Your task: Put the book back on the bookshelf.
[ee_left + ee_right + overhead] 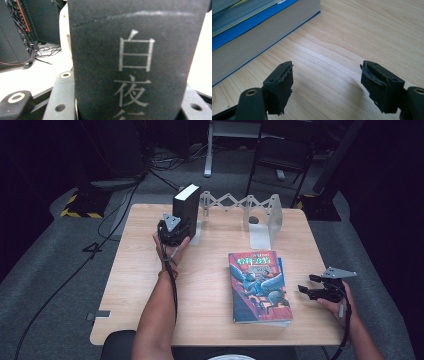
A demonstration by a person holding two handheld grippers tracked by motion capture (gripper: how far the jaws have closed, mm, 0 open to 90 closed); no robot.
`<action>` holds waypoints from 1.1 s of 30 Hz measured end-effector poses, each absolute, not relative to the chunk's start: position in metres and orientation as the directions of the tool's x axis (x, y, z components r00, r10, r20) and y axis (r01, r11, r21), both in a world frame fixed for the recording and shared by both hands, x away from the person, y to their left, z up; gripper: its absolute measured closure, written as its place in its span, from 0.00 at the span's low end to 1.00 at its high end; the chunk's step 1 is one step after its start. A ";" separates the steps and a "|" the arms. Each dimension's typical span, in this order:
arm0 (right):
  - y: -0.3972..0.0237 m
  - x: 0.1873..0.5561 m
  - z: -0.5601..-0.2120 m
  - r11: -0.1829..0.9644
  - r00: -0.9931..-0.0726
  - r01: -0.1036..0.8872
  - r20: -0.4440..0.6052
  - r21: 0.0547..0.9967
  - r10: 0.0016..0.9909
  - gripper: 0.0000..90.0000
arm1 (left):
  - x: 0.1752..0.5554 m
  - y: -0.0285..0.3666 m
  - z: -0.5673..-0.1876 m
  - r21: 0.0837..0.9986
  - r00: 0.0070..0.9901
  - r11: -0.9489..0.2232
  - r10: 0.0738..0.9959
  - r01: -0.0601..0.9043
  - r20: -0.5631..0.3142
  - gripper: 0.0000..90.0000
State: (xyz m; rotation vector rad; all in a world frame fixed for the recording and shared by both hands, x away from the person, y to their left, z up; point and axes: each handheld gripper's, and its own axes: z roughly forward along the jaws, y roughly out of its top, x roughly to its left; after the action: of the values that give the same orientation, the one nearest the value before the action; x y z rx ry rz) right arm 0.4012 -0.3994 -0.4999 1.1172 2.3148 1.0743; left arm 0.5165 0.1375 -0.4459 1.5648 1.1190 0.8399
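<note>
Right gripper (327, 87) nearest camera, jaws apart, empty, beside stacked books (260, 287). Left gripper (172, 231) clamped on upright black book (186, 210) at metal bookend rack (260, 215), left end. Risk: book topples if released off-balance.

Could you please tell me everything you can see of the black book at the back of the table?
The black book is thick, with a matte dark cover, pale page edges on top and pale Chinese characters down its spine. It stands upright at the left end of the metal bookend rack, with the left tool shut on its spine.
</note>
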 end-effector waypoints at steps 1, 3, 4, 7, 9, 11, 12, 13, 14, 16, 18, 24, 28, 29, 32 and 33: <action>-0.399 0.401 -0.500 0.401 -0.626 0.511 0.010 0.760 0.780 0.29 | 0.517 0.135 -0.448 0.964 0.329 -0.077 0.944 0.253 -0.011 0.59; -0.399 0.400 -0.500 0.407 -0.632 0.505 0.005 0.761 0.775 0.29 | 0.516 0.134 -0.450 0.967 0.335 -0.061 0.942 0.247 -0.027 0.59; -0.399 0.400 -0.500 0.408 -0.631 0.504 0.002 0.761 0.775 0.30 | 0.516 0.132 -0.451 0.968 0.333 -0.067 0.943 0.244 -0.018 0.59; -0.399 0.401 -0.500 0.411 -0.634 0.504 0.002 0.760 0.774 0.30 | 0.516 0.131 -0.452 0.966 0.335 -0.067 0.942 0.250 -0.021 0.58; -0.399 0.401 -0.500 0.412 -0.635 0.504 0.002 0.759 0.772 0.30 | 0.515 0.132 -0.455 0.965 0.331 -0.056 0.943 0.258 -0.034 0.58; -0.398 0.400 -0.500 0.420 -0.641 0.503 -0.001 0.756 0.768 0.30 | 0.514 0.133 -0.459 0.959 0.328 -0.070 0.944 0.276 -0.025 0.58; -0.398 0.400 -0.500 0.421 -0.641 0.503 -0.001 0.755 0.767 0.30 | 0.513 0.135 -0.463 0.954 0.333 -0.079 0.943 0.291 -0.024 0.57; -0.398 0.401 -0.500 0.422 -0.642 0.500 -0.003 0.756 0.767 0.30 | 0.512 0.137 -0.467 0.956 0.336 -0.073 0.942 0.285 -0.028 0.56; -0.398 0.400 -0.500 0.422 -0.641 0.502 -0.002 0.755 0.767 0.30 | 0.511 0.138 -0.467 0.957 0.336 -0.068 0.941 0.282 -0.032 0.57; -0.397 0.400 -0.501 0.423 -0.642 0.503 -0.002 0.753 0.767 0.30 | 0.510 0.138 -0.466 0.954 0.329 -0.066 0.944 0.292 -0.035 0.57; -0.397 0.400 -0.501 0.425 -0.641 0.504 -0.004 0.752 0.767 0.30 | 0.511 0.138 -0.466 0.953 0.334 -0.077 0.942 0.292 -0.027 0.57; -0.398 0.401 -0.501 0.426 -0.643 0.507 0.000 0.750 0.766 0.30 | 0.509 0.139 -0.461 0.954 0.331 -0.078 0.943 0.291 -0.024 0.55; -0.397 0.401 -0.501 0.430 -0.644 0.507 -0.002 0.747 0.765 0.30 | 0.503 0.145 -0.449 0.969 0.345 -0.045 0.938 0.244 -0.043 0.54; -0.397 0.401 -0.501 0.431 -0.644 0.507 -0.004 0.746 0.765 0.30 | 0.500 0.146 -0.442 0.974 0.341 -0.039 0.939 0.221 -0.040 0.53; -0.396 0.401 -0.502 0.435 -0.645 0.509 -0.006 0.743 0.764 0.30 | 0.496 0.149 -0.426 0.981 0.347 -0.058 0.938 0.185 -0.009 0.52; -0.396 0.401 -0.502 0.435 -0.645 0.509 -0.006 0.743 0.764 0.30 | 0.495 0.150 -0.420 0.982 0.352 -0.069 0.936 0.178 0.002 0.52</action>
State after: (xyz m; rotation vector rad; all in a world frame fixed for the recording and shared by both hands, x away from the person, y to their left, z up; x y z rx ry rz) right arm 0.4008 -0.3959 -0.5016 1.0883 2.3506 1.0422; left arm 0.4950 0.1498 -0.4201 1.5197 1.0505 0.8684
